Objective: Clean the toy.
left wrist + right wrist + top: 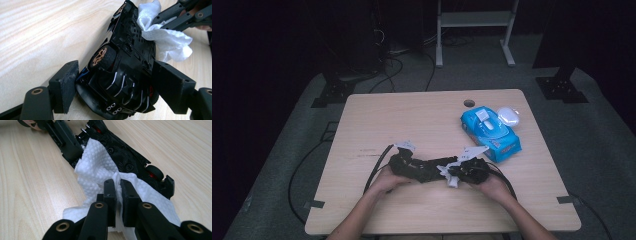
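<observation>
Two grippers, one job: we're cleaning the underside of a black toy car (122,62) with a white paper wipe (100,172). Our left gripper (113,87) straddles the car's tail end, one pad touching the body by the orange-rimmed wheel (101,55), the other against the opposite flank, so we read it as clamped on the car. That hold tips the car on its side, belly turned toward the wipe, which is surely the point: the grimy bottom faces the cleaning hand. Our right gripper (118,192) has its jaws pinched tight on a fold of the wipe, the rest billowing ahead of the fingertips and draped on the chassis. From above, both hands meet near the front of the wooden table (412,115). A blue pack of wipes (490,132) lies well beyond the right fingers, with a small white case (508,116) just behind it.
</observation>
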`<action>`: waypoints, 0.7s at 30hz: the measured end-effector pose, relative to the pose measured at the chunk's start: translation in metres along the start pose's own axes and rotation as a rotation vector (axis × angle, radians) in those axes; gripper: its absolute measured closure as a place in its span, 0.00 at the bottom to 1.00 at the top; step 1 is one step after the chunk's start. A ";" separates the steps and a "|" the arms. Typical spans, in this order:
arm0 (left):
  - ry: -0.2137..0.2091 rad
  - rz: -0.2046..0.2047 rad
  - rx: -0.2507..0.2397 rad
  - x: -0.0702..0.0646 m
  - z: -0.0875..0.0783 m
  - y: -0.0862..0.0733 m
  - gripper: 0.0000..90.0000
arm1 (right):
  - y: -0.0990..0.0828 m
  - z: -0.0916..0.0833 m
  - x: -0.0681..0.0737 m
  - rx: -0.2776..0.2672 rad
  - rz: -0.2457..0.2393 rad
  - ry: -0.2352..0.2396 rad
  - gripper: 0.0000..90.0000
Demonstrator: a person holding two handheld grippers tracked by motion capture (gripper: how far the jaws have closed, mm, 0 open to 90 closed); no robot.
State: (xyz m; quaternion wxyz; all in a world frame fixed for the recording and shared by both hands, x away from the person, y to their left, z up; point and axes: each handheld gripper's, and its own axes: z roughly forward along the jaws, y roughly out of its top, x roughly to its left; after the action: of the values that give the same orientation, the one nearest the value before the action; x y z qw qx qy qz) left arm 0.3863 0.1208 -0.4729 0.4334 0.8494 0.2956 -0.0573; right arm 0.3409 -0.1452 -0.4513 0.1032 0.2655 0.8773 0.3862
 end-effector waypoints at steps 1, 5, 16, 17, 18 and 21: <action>0.009 0.013 -0.004 -0.002 0.001 0.000 0.26 | 0.000 -0.001 -0.001 0.002 0.004 0.000 0.93; 0.052 0.091 -0.018 -0.011 0.003 0.003 0.26 | 0.003 -0.006 -0.008 -0.007 0.026 -0.023 0.93; 0.187 0.341 -0.043 -0.038 0.005 0.000 0.26 | 0.006 -0.031 -0.040 -0.063 0.101 -0.056 0.92; 0.193 0.356 -0.044 -0.039 0.004 -0.001 0.26 | 0.006 -0.032 -0.043 -0.066 0.102 -0.059 0.92; 0.200 0.372 -0.053 -0.040 0.005 -0.002 0.26 | 0.005 -0.033 -0.046 -0.068 0.115 -0.052 0.91; 0.217 0.408 -0.058 -0.043 0.005 -0.003 0.26 | -0.001 -0.034 -0.055 -0.060 0.136 -0.018 0.88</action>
State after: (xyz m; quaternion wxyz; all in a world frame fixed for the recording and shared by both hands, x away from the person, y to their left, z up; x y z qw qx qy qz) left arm 0.3497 0.0987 -0.4630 0.4260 0.8800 0.1640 0.1316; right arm 0.3733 -0.1972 -0.4304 0.0925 0.3248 0.8444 0.4158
